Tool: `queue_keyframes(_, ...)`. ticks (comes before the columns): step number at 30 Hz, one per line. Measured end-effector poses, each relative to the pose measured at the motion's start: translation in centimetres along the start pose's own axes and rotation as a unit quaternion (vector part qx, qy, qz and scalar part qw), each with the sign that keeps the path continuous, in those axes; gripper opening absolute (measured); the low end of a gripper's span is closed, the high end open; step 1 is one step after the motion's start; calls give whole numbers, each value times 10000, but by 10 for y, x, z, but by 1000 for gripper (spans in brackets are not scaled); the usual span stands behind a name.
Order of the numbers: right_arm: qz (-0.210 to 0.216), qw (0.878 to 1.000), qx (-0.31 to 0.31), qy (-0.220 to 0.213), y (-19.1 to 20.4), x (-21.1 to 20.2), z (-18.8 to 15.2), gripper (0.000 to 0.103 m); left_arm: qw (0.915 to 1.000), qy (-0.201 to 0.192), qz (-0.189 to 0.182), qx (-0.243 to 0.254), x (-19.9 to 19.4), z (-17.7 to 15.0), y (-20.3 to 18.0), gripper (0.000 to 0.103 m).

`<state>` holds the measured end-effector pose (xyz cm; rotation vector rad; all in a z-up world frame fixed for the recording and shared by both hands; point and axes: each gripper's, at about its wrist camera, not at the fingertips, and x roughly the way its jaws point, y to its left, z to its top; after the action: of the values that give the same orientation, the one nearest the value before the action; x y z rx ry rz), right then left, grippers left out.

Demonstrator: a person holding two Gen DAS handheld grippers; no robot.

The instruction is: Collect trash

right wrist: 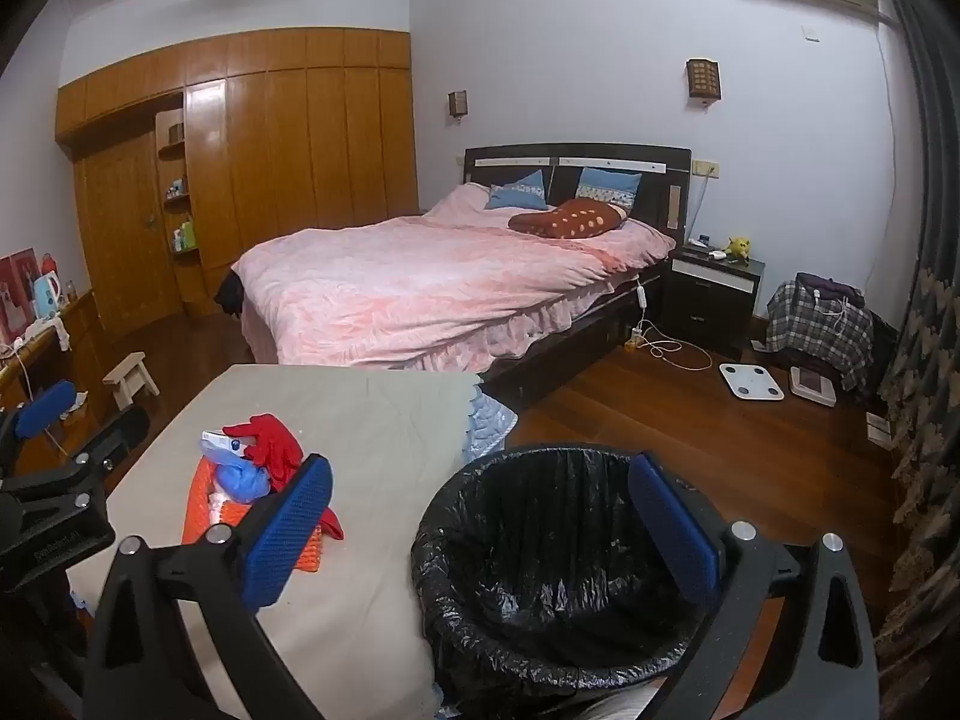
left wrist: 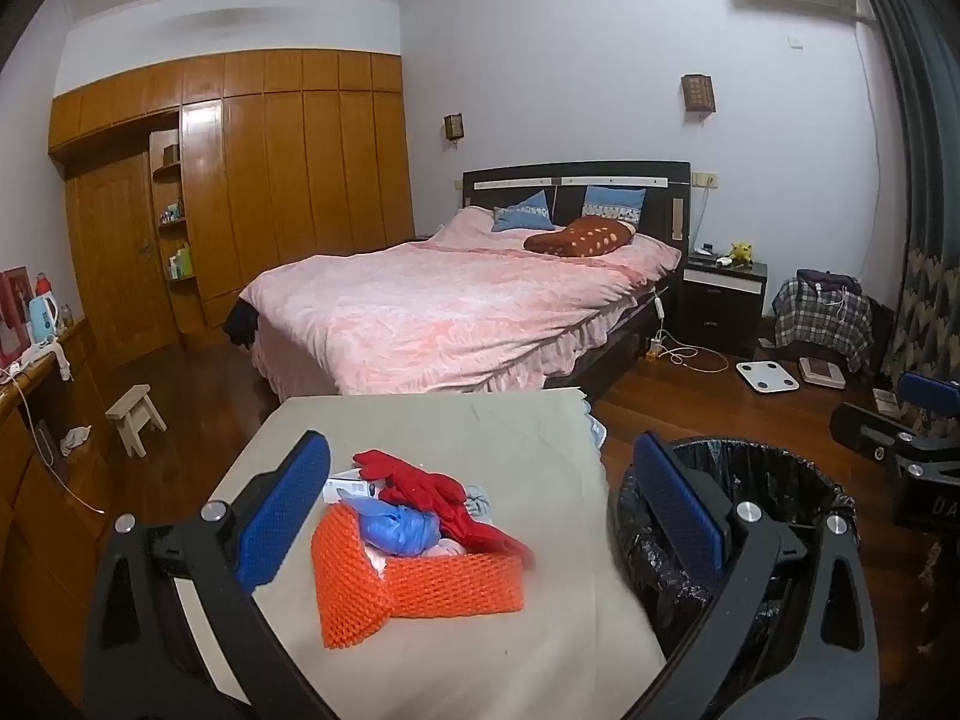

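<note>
Left gripper (left wrist: pixel 480 516) fingers spread wide, empty. Trash pile (left wrist: pixel 420 534) (orange foam net, red glove, blue bag) sits dead ahead mid-bench, left arm nearer. Right gripper (right wrist: pixel 480 525) also agape, over the bin (right wrist: pixel 558 570) off the bench's right edge.

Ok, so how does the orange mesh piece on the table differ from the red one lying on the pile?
The orange mesh is a stiff foam net folded like an open box, holding other scraps; the red piece is limp and draped over the top. The orange mesh sits directly on the table; the red piece rests on the pile, trailing over the orange wall. Both lie in one heap beside the black-lined bin, untouched.
</note>
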<state>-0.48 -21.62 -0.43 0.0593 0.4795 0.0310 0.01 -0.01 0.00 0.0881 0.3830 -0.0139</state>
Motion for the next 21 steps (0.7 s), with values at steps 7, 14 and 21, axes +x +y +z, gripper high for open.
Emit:
queue_keyframes(7,-17,10000,25,32,-1,1,1,97,10000,14,13,16,0,0,0,98)
queue_keyframes(14,-28,10000,7,20,1,2,0,97,10000,23,6,15,0,0,0,98)
queue_keyframes(21,-16,10000,16,26,-2,3,0,97,10000,26,-2,9,0,0,0,98)
